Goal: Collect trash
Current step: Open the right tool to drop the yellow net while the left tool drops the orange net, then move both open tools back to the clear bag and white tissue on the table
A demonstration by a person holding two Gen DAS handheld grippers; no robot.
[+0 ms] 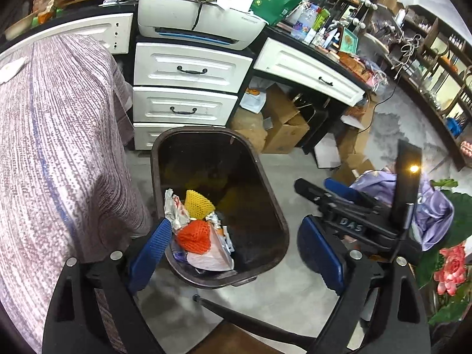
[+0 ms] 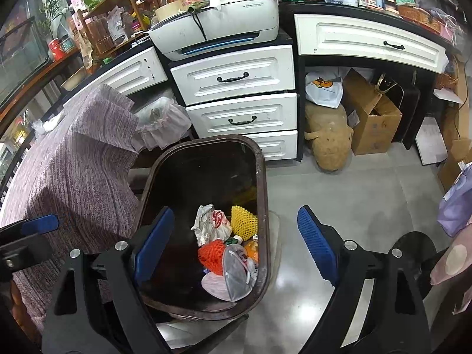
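Observation:
A dark brown trash bin (image 1: 265,194) stands on the floor below both grippers; it also shows in the right wrist view (image 2: 262,177). Inside lie a yellow foam net (image 1: 198,204), an orange foam net (image 1: 194,237), crumpled wrappers (image 1: 174,209) and a pale plastic bag (image 1: 211,258). The same trash shows in the right wrist view: yellow net (image 2: 243,219), orange net (image 2: 213,254), wrappers (image 2: 211,224). My left gripper (image 1: 236,253) is open and empty above the bin. My right gripper (image 2: 233,244) is open and empty over the bin's right rim; it also shows in the left wrist view (image 1: 330,190).
A table under a purple-grey cloth (image 1: 59,147) stands left of the bin. White drawers (image 2: 239,112) with a printer (image 2: 218,26) on top stand behind. Cardboard boxes (image 2: 371,118) and a plush toy (image 2: 327,138) sit under the desk. Grey floor (image 2: 354,194) lies to the right.

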